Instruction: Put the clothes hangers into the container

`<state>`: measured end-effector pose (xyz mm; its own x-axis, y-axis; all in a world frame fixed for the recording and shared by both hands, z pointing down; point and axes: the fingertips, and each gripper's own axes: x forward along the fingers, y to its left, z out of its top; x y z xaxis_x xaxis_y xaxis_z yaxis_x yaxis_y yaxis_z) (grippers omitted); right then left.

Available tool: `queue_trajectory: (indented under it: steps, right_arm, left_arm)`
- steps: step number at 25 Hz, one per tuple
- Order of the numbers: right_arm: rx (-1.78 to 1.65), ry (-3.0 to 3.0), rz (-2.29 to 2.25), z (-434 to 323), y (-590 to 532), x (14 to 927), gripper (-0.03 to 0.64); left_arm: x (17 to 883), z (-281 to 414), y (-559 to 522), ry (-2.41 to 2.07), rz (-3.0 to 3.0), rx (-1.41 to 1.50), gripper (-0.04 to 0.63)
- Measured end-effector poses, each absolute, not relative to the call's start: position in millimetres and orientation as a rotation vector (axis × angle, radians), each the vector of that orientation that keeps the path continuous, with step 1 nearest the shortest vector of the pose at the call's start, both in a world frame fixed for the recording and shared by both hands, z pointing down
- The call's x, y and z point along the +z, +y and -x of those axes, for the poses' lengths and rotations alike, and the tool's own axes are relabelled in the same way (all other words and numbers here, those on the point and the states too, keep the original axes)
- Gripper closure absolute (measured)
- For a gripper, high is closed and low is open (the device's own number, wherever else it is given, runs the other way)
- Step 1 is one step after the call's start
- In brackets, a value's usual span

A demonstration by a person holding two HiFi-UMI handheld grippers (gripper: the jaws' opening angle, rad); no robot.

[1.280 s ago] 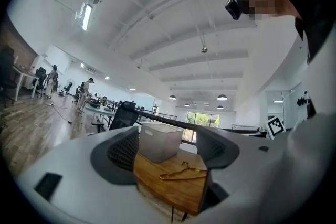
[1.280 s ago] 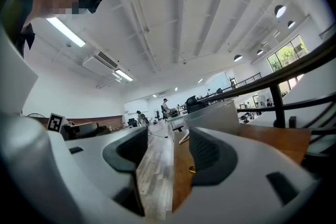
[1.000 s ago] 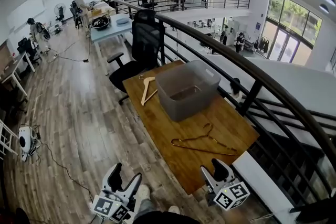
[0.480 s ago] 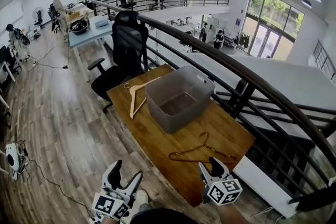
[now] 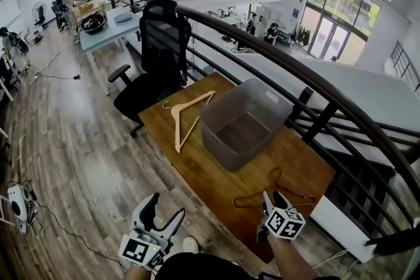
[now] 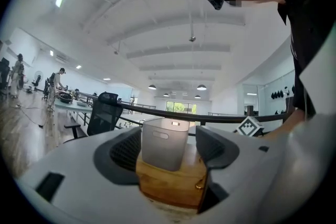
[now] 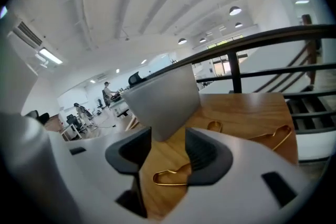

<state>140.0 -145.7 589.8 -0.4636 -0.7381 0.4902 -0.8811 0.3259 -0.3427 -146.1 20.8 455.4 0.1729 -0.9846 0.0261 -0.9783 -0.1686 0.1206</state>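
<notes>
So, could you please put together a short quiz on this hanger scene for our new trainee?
1. True or false: the grey container already holds a hanger.
2. In the head view, on which side of the container does the wooden hanger lie?
3. Which is nearest the right gripper? A. the office chair B. the gold wire hanger C. the wooden hanger

Key:
1. False; it is empty.
2. Its left.
3. B; the hanger's end shows between the jaws, which have just been closing but do not yet press on it.
</notes>
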Motion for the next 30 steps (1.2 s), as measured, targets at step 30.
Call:
queue_trajectory:
  steps: [30]
  right_arm:
    - [1.074,-1.548,-1.64,-178.8,-186.7,749.8,0.478]
  left_arm:
    - [498.5,173.9,5.6,-1.825,-2.219,-0.02,0.267]
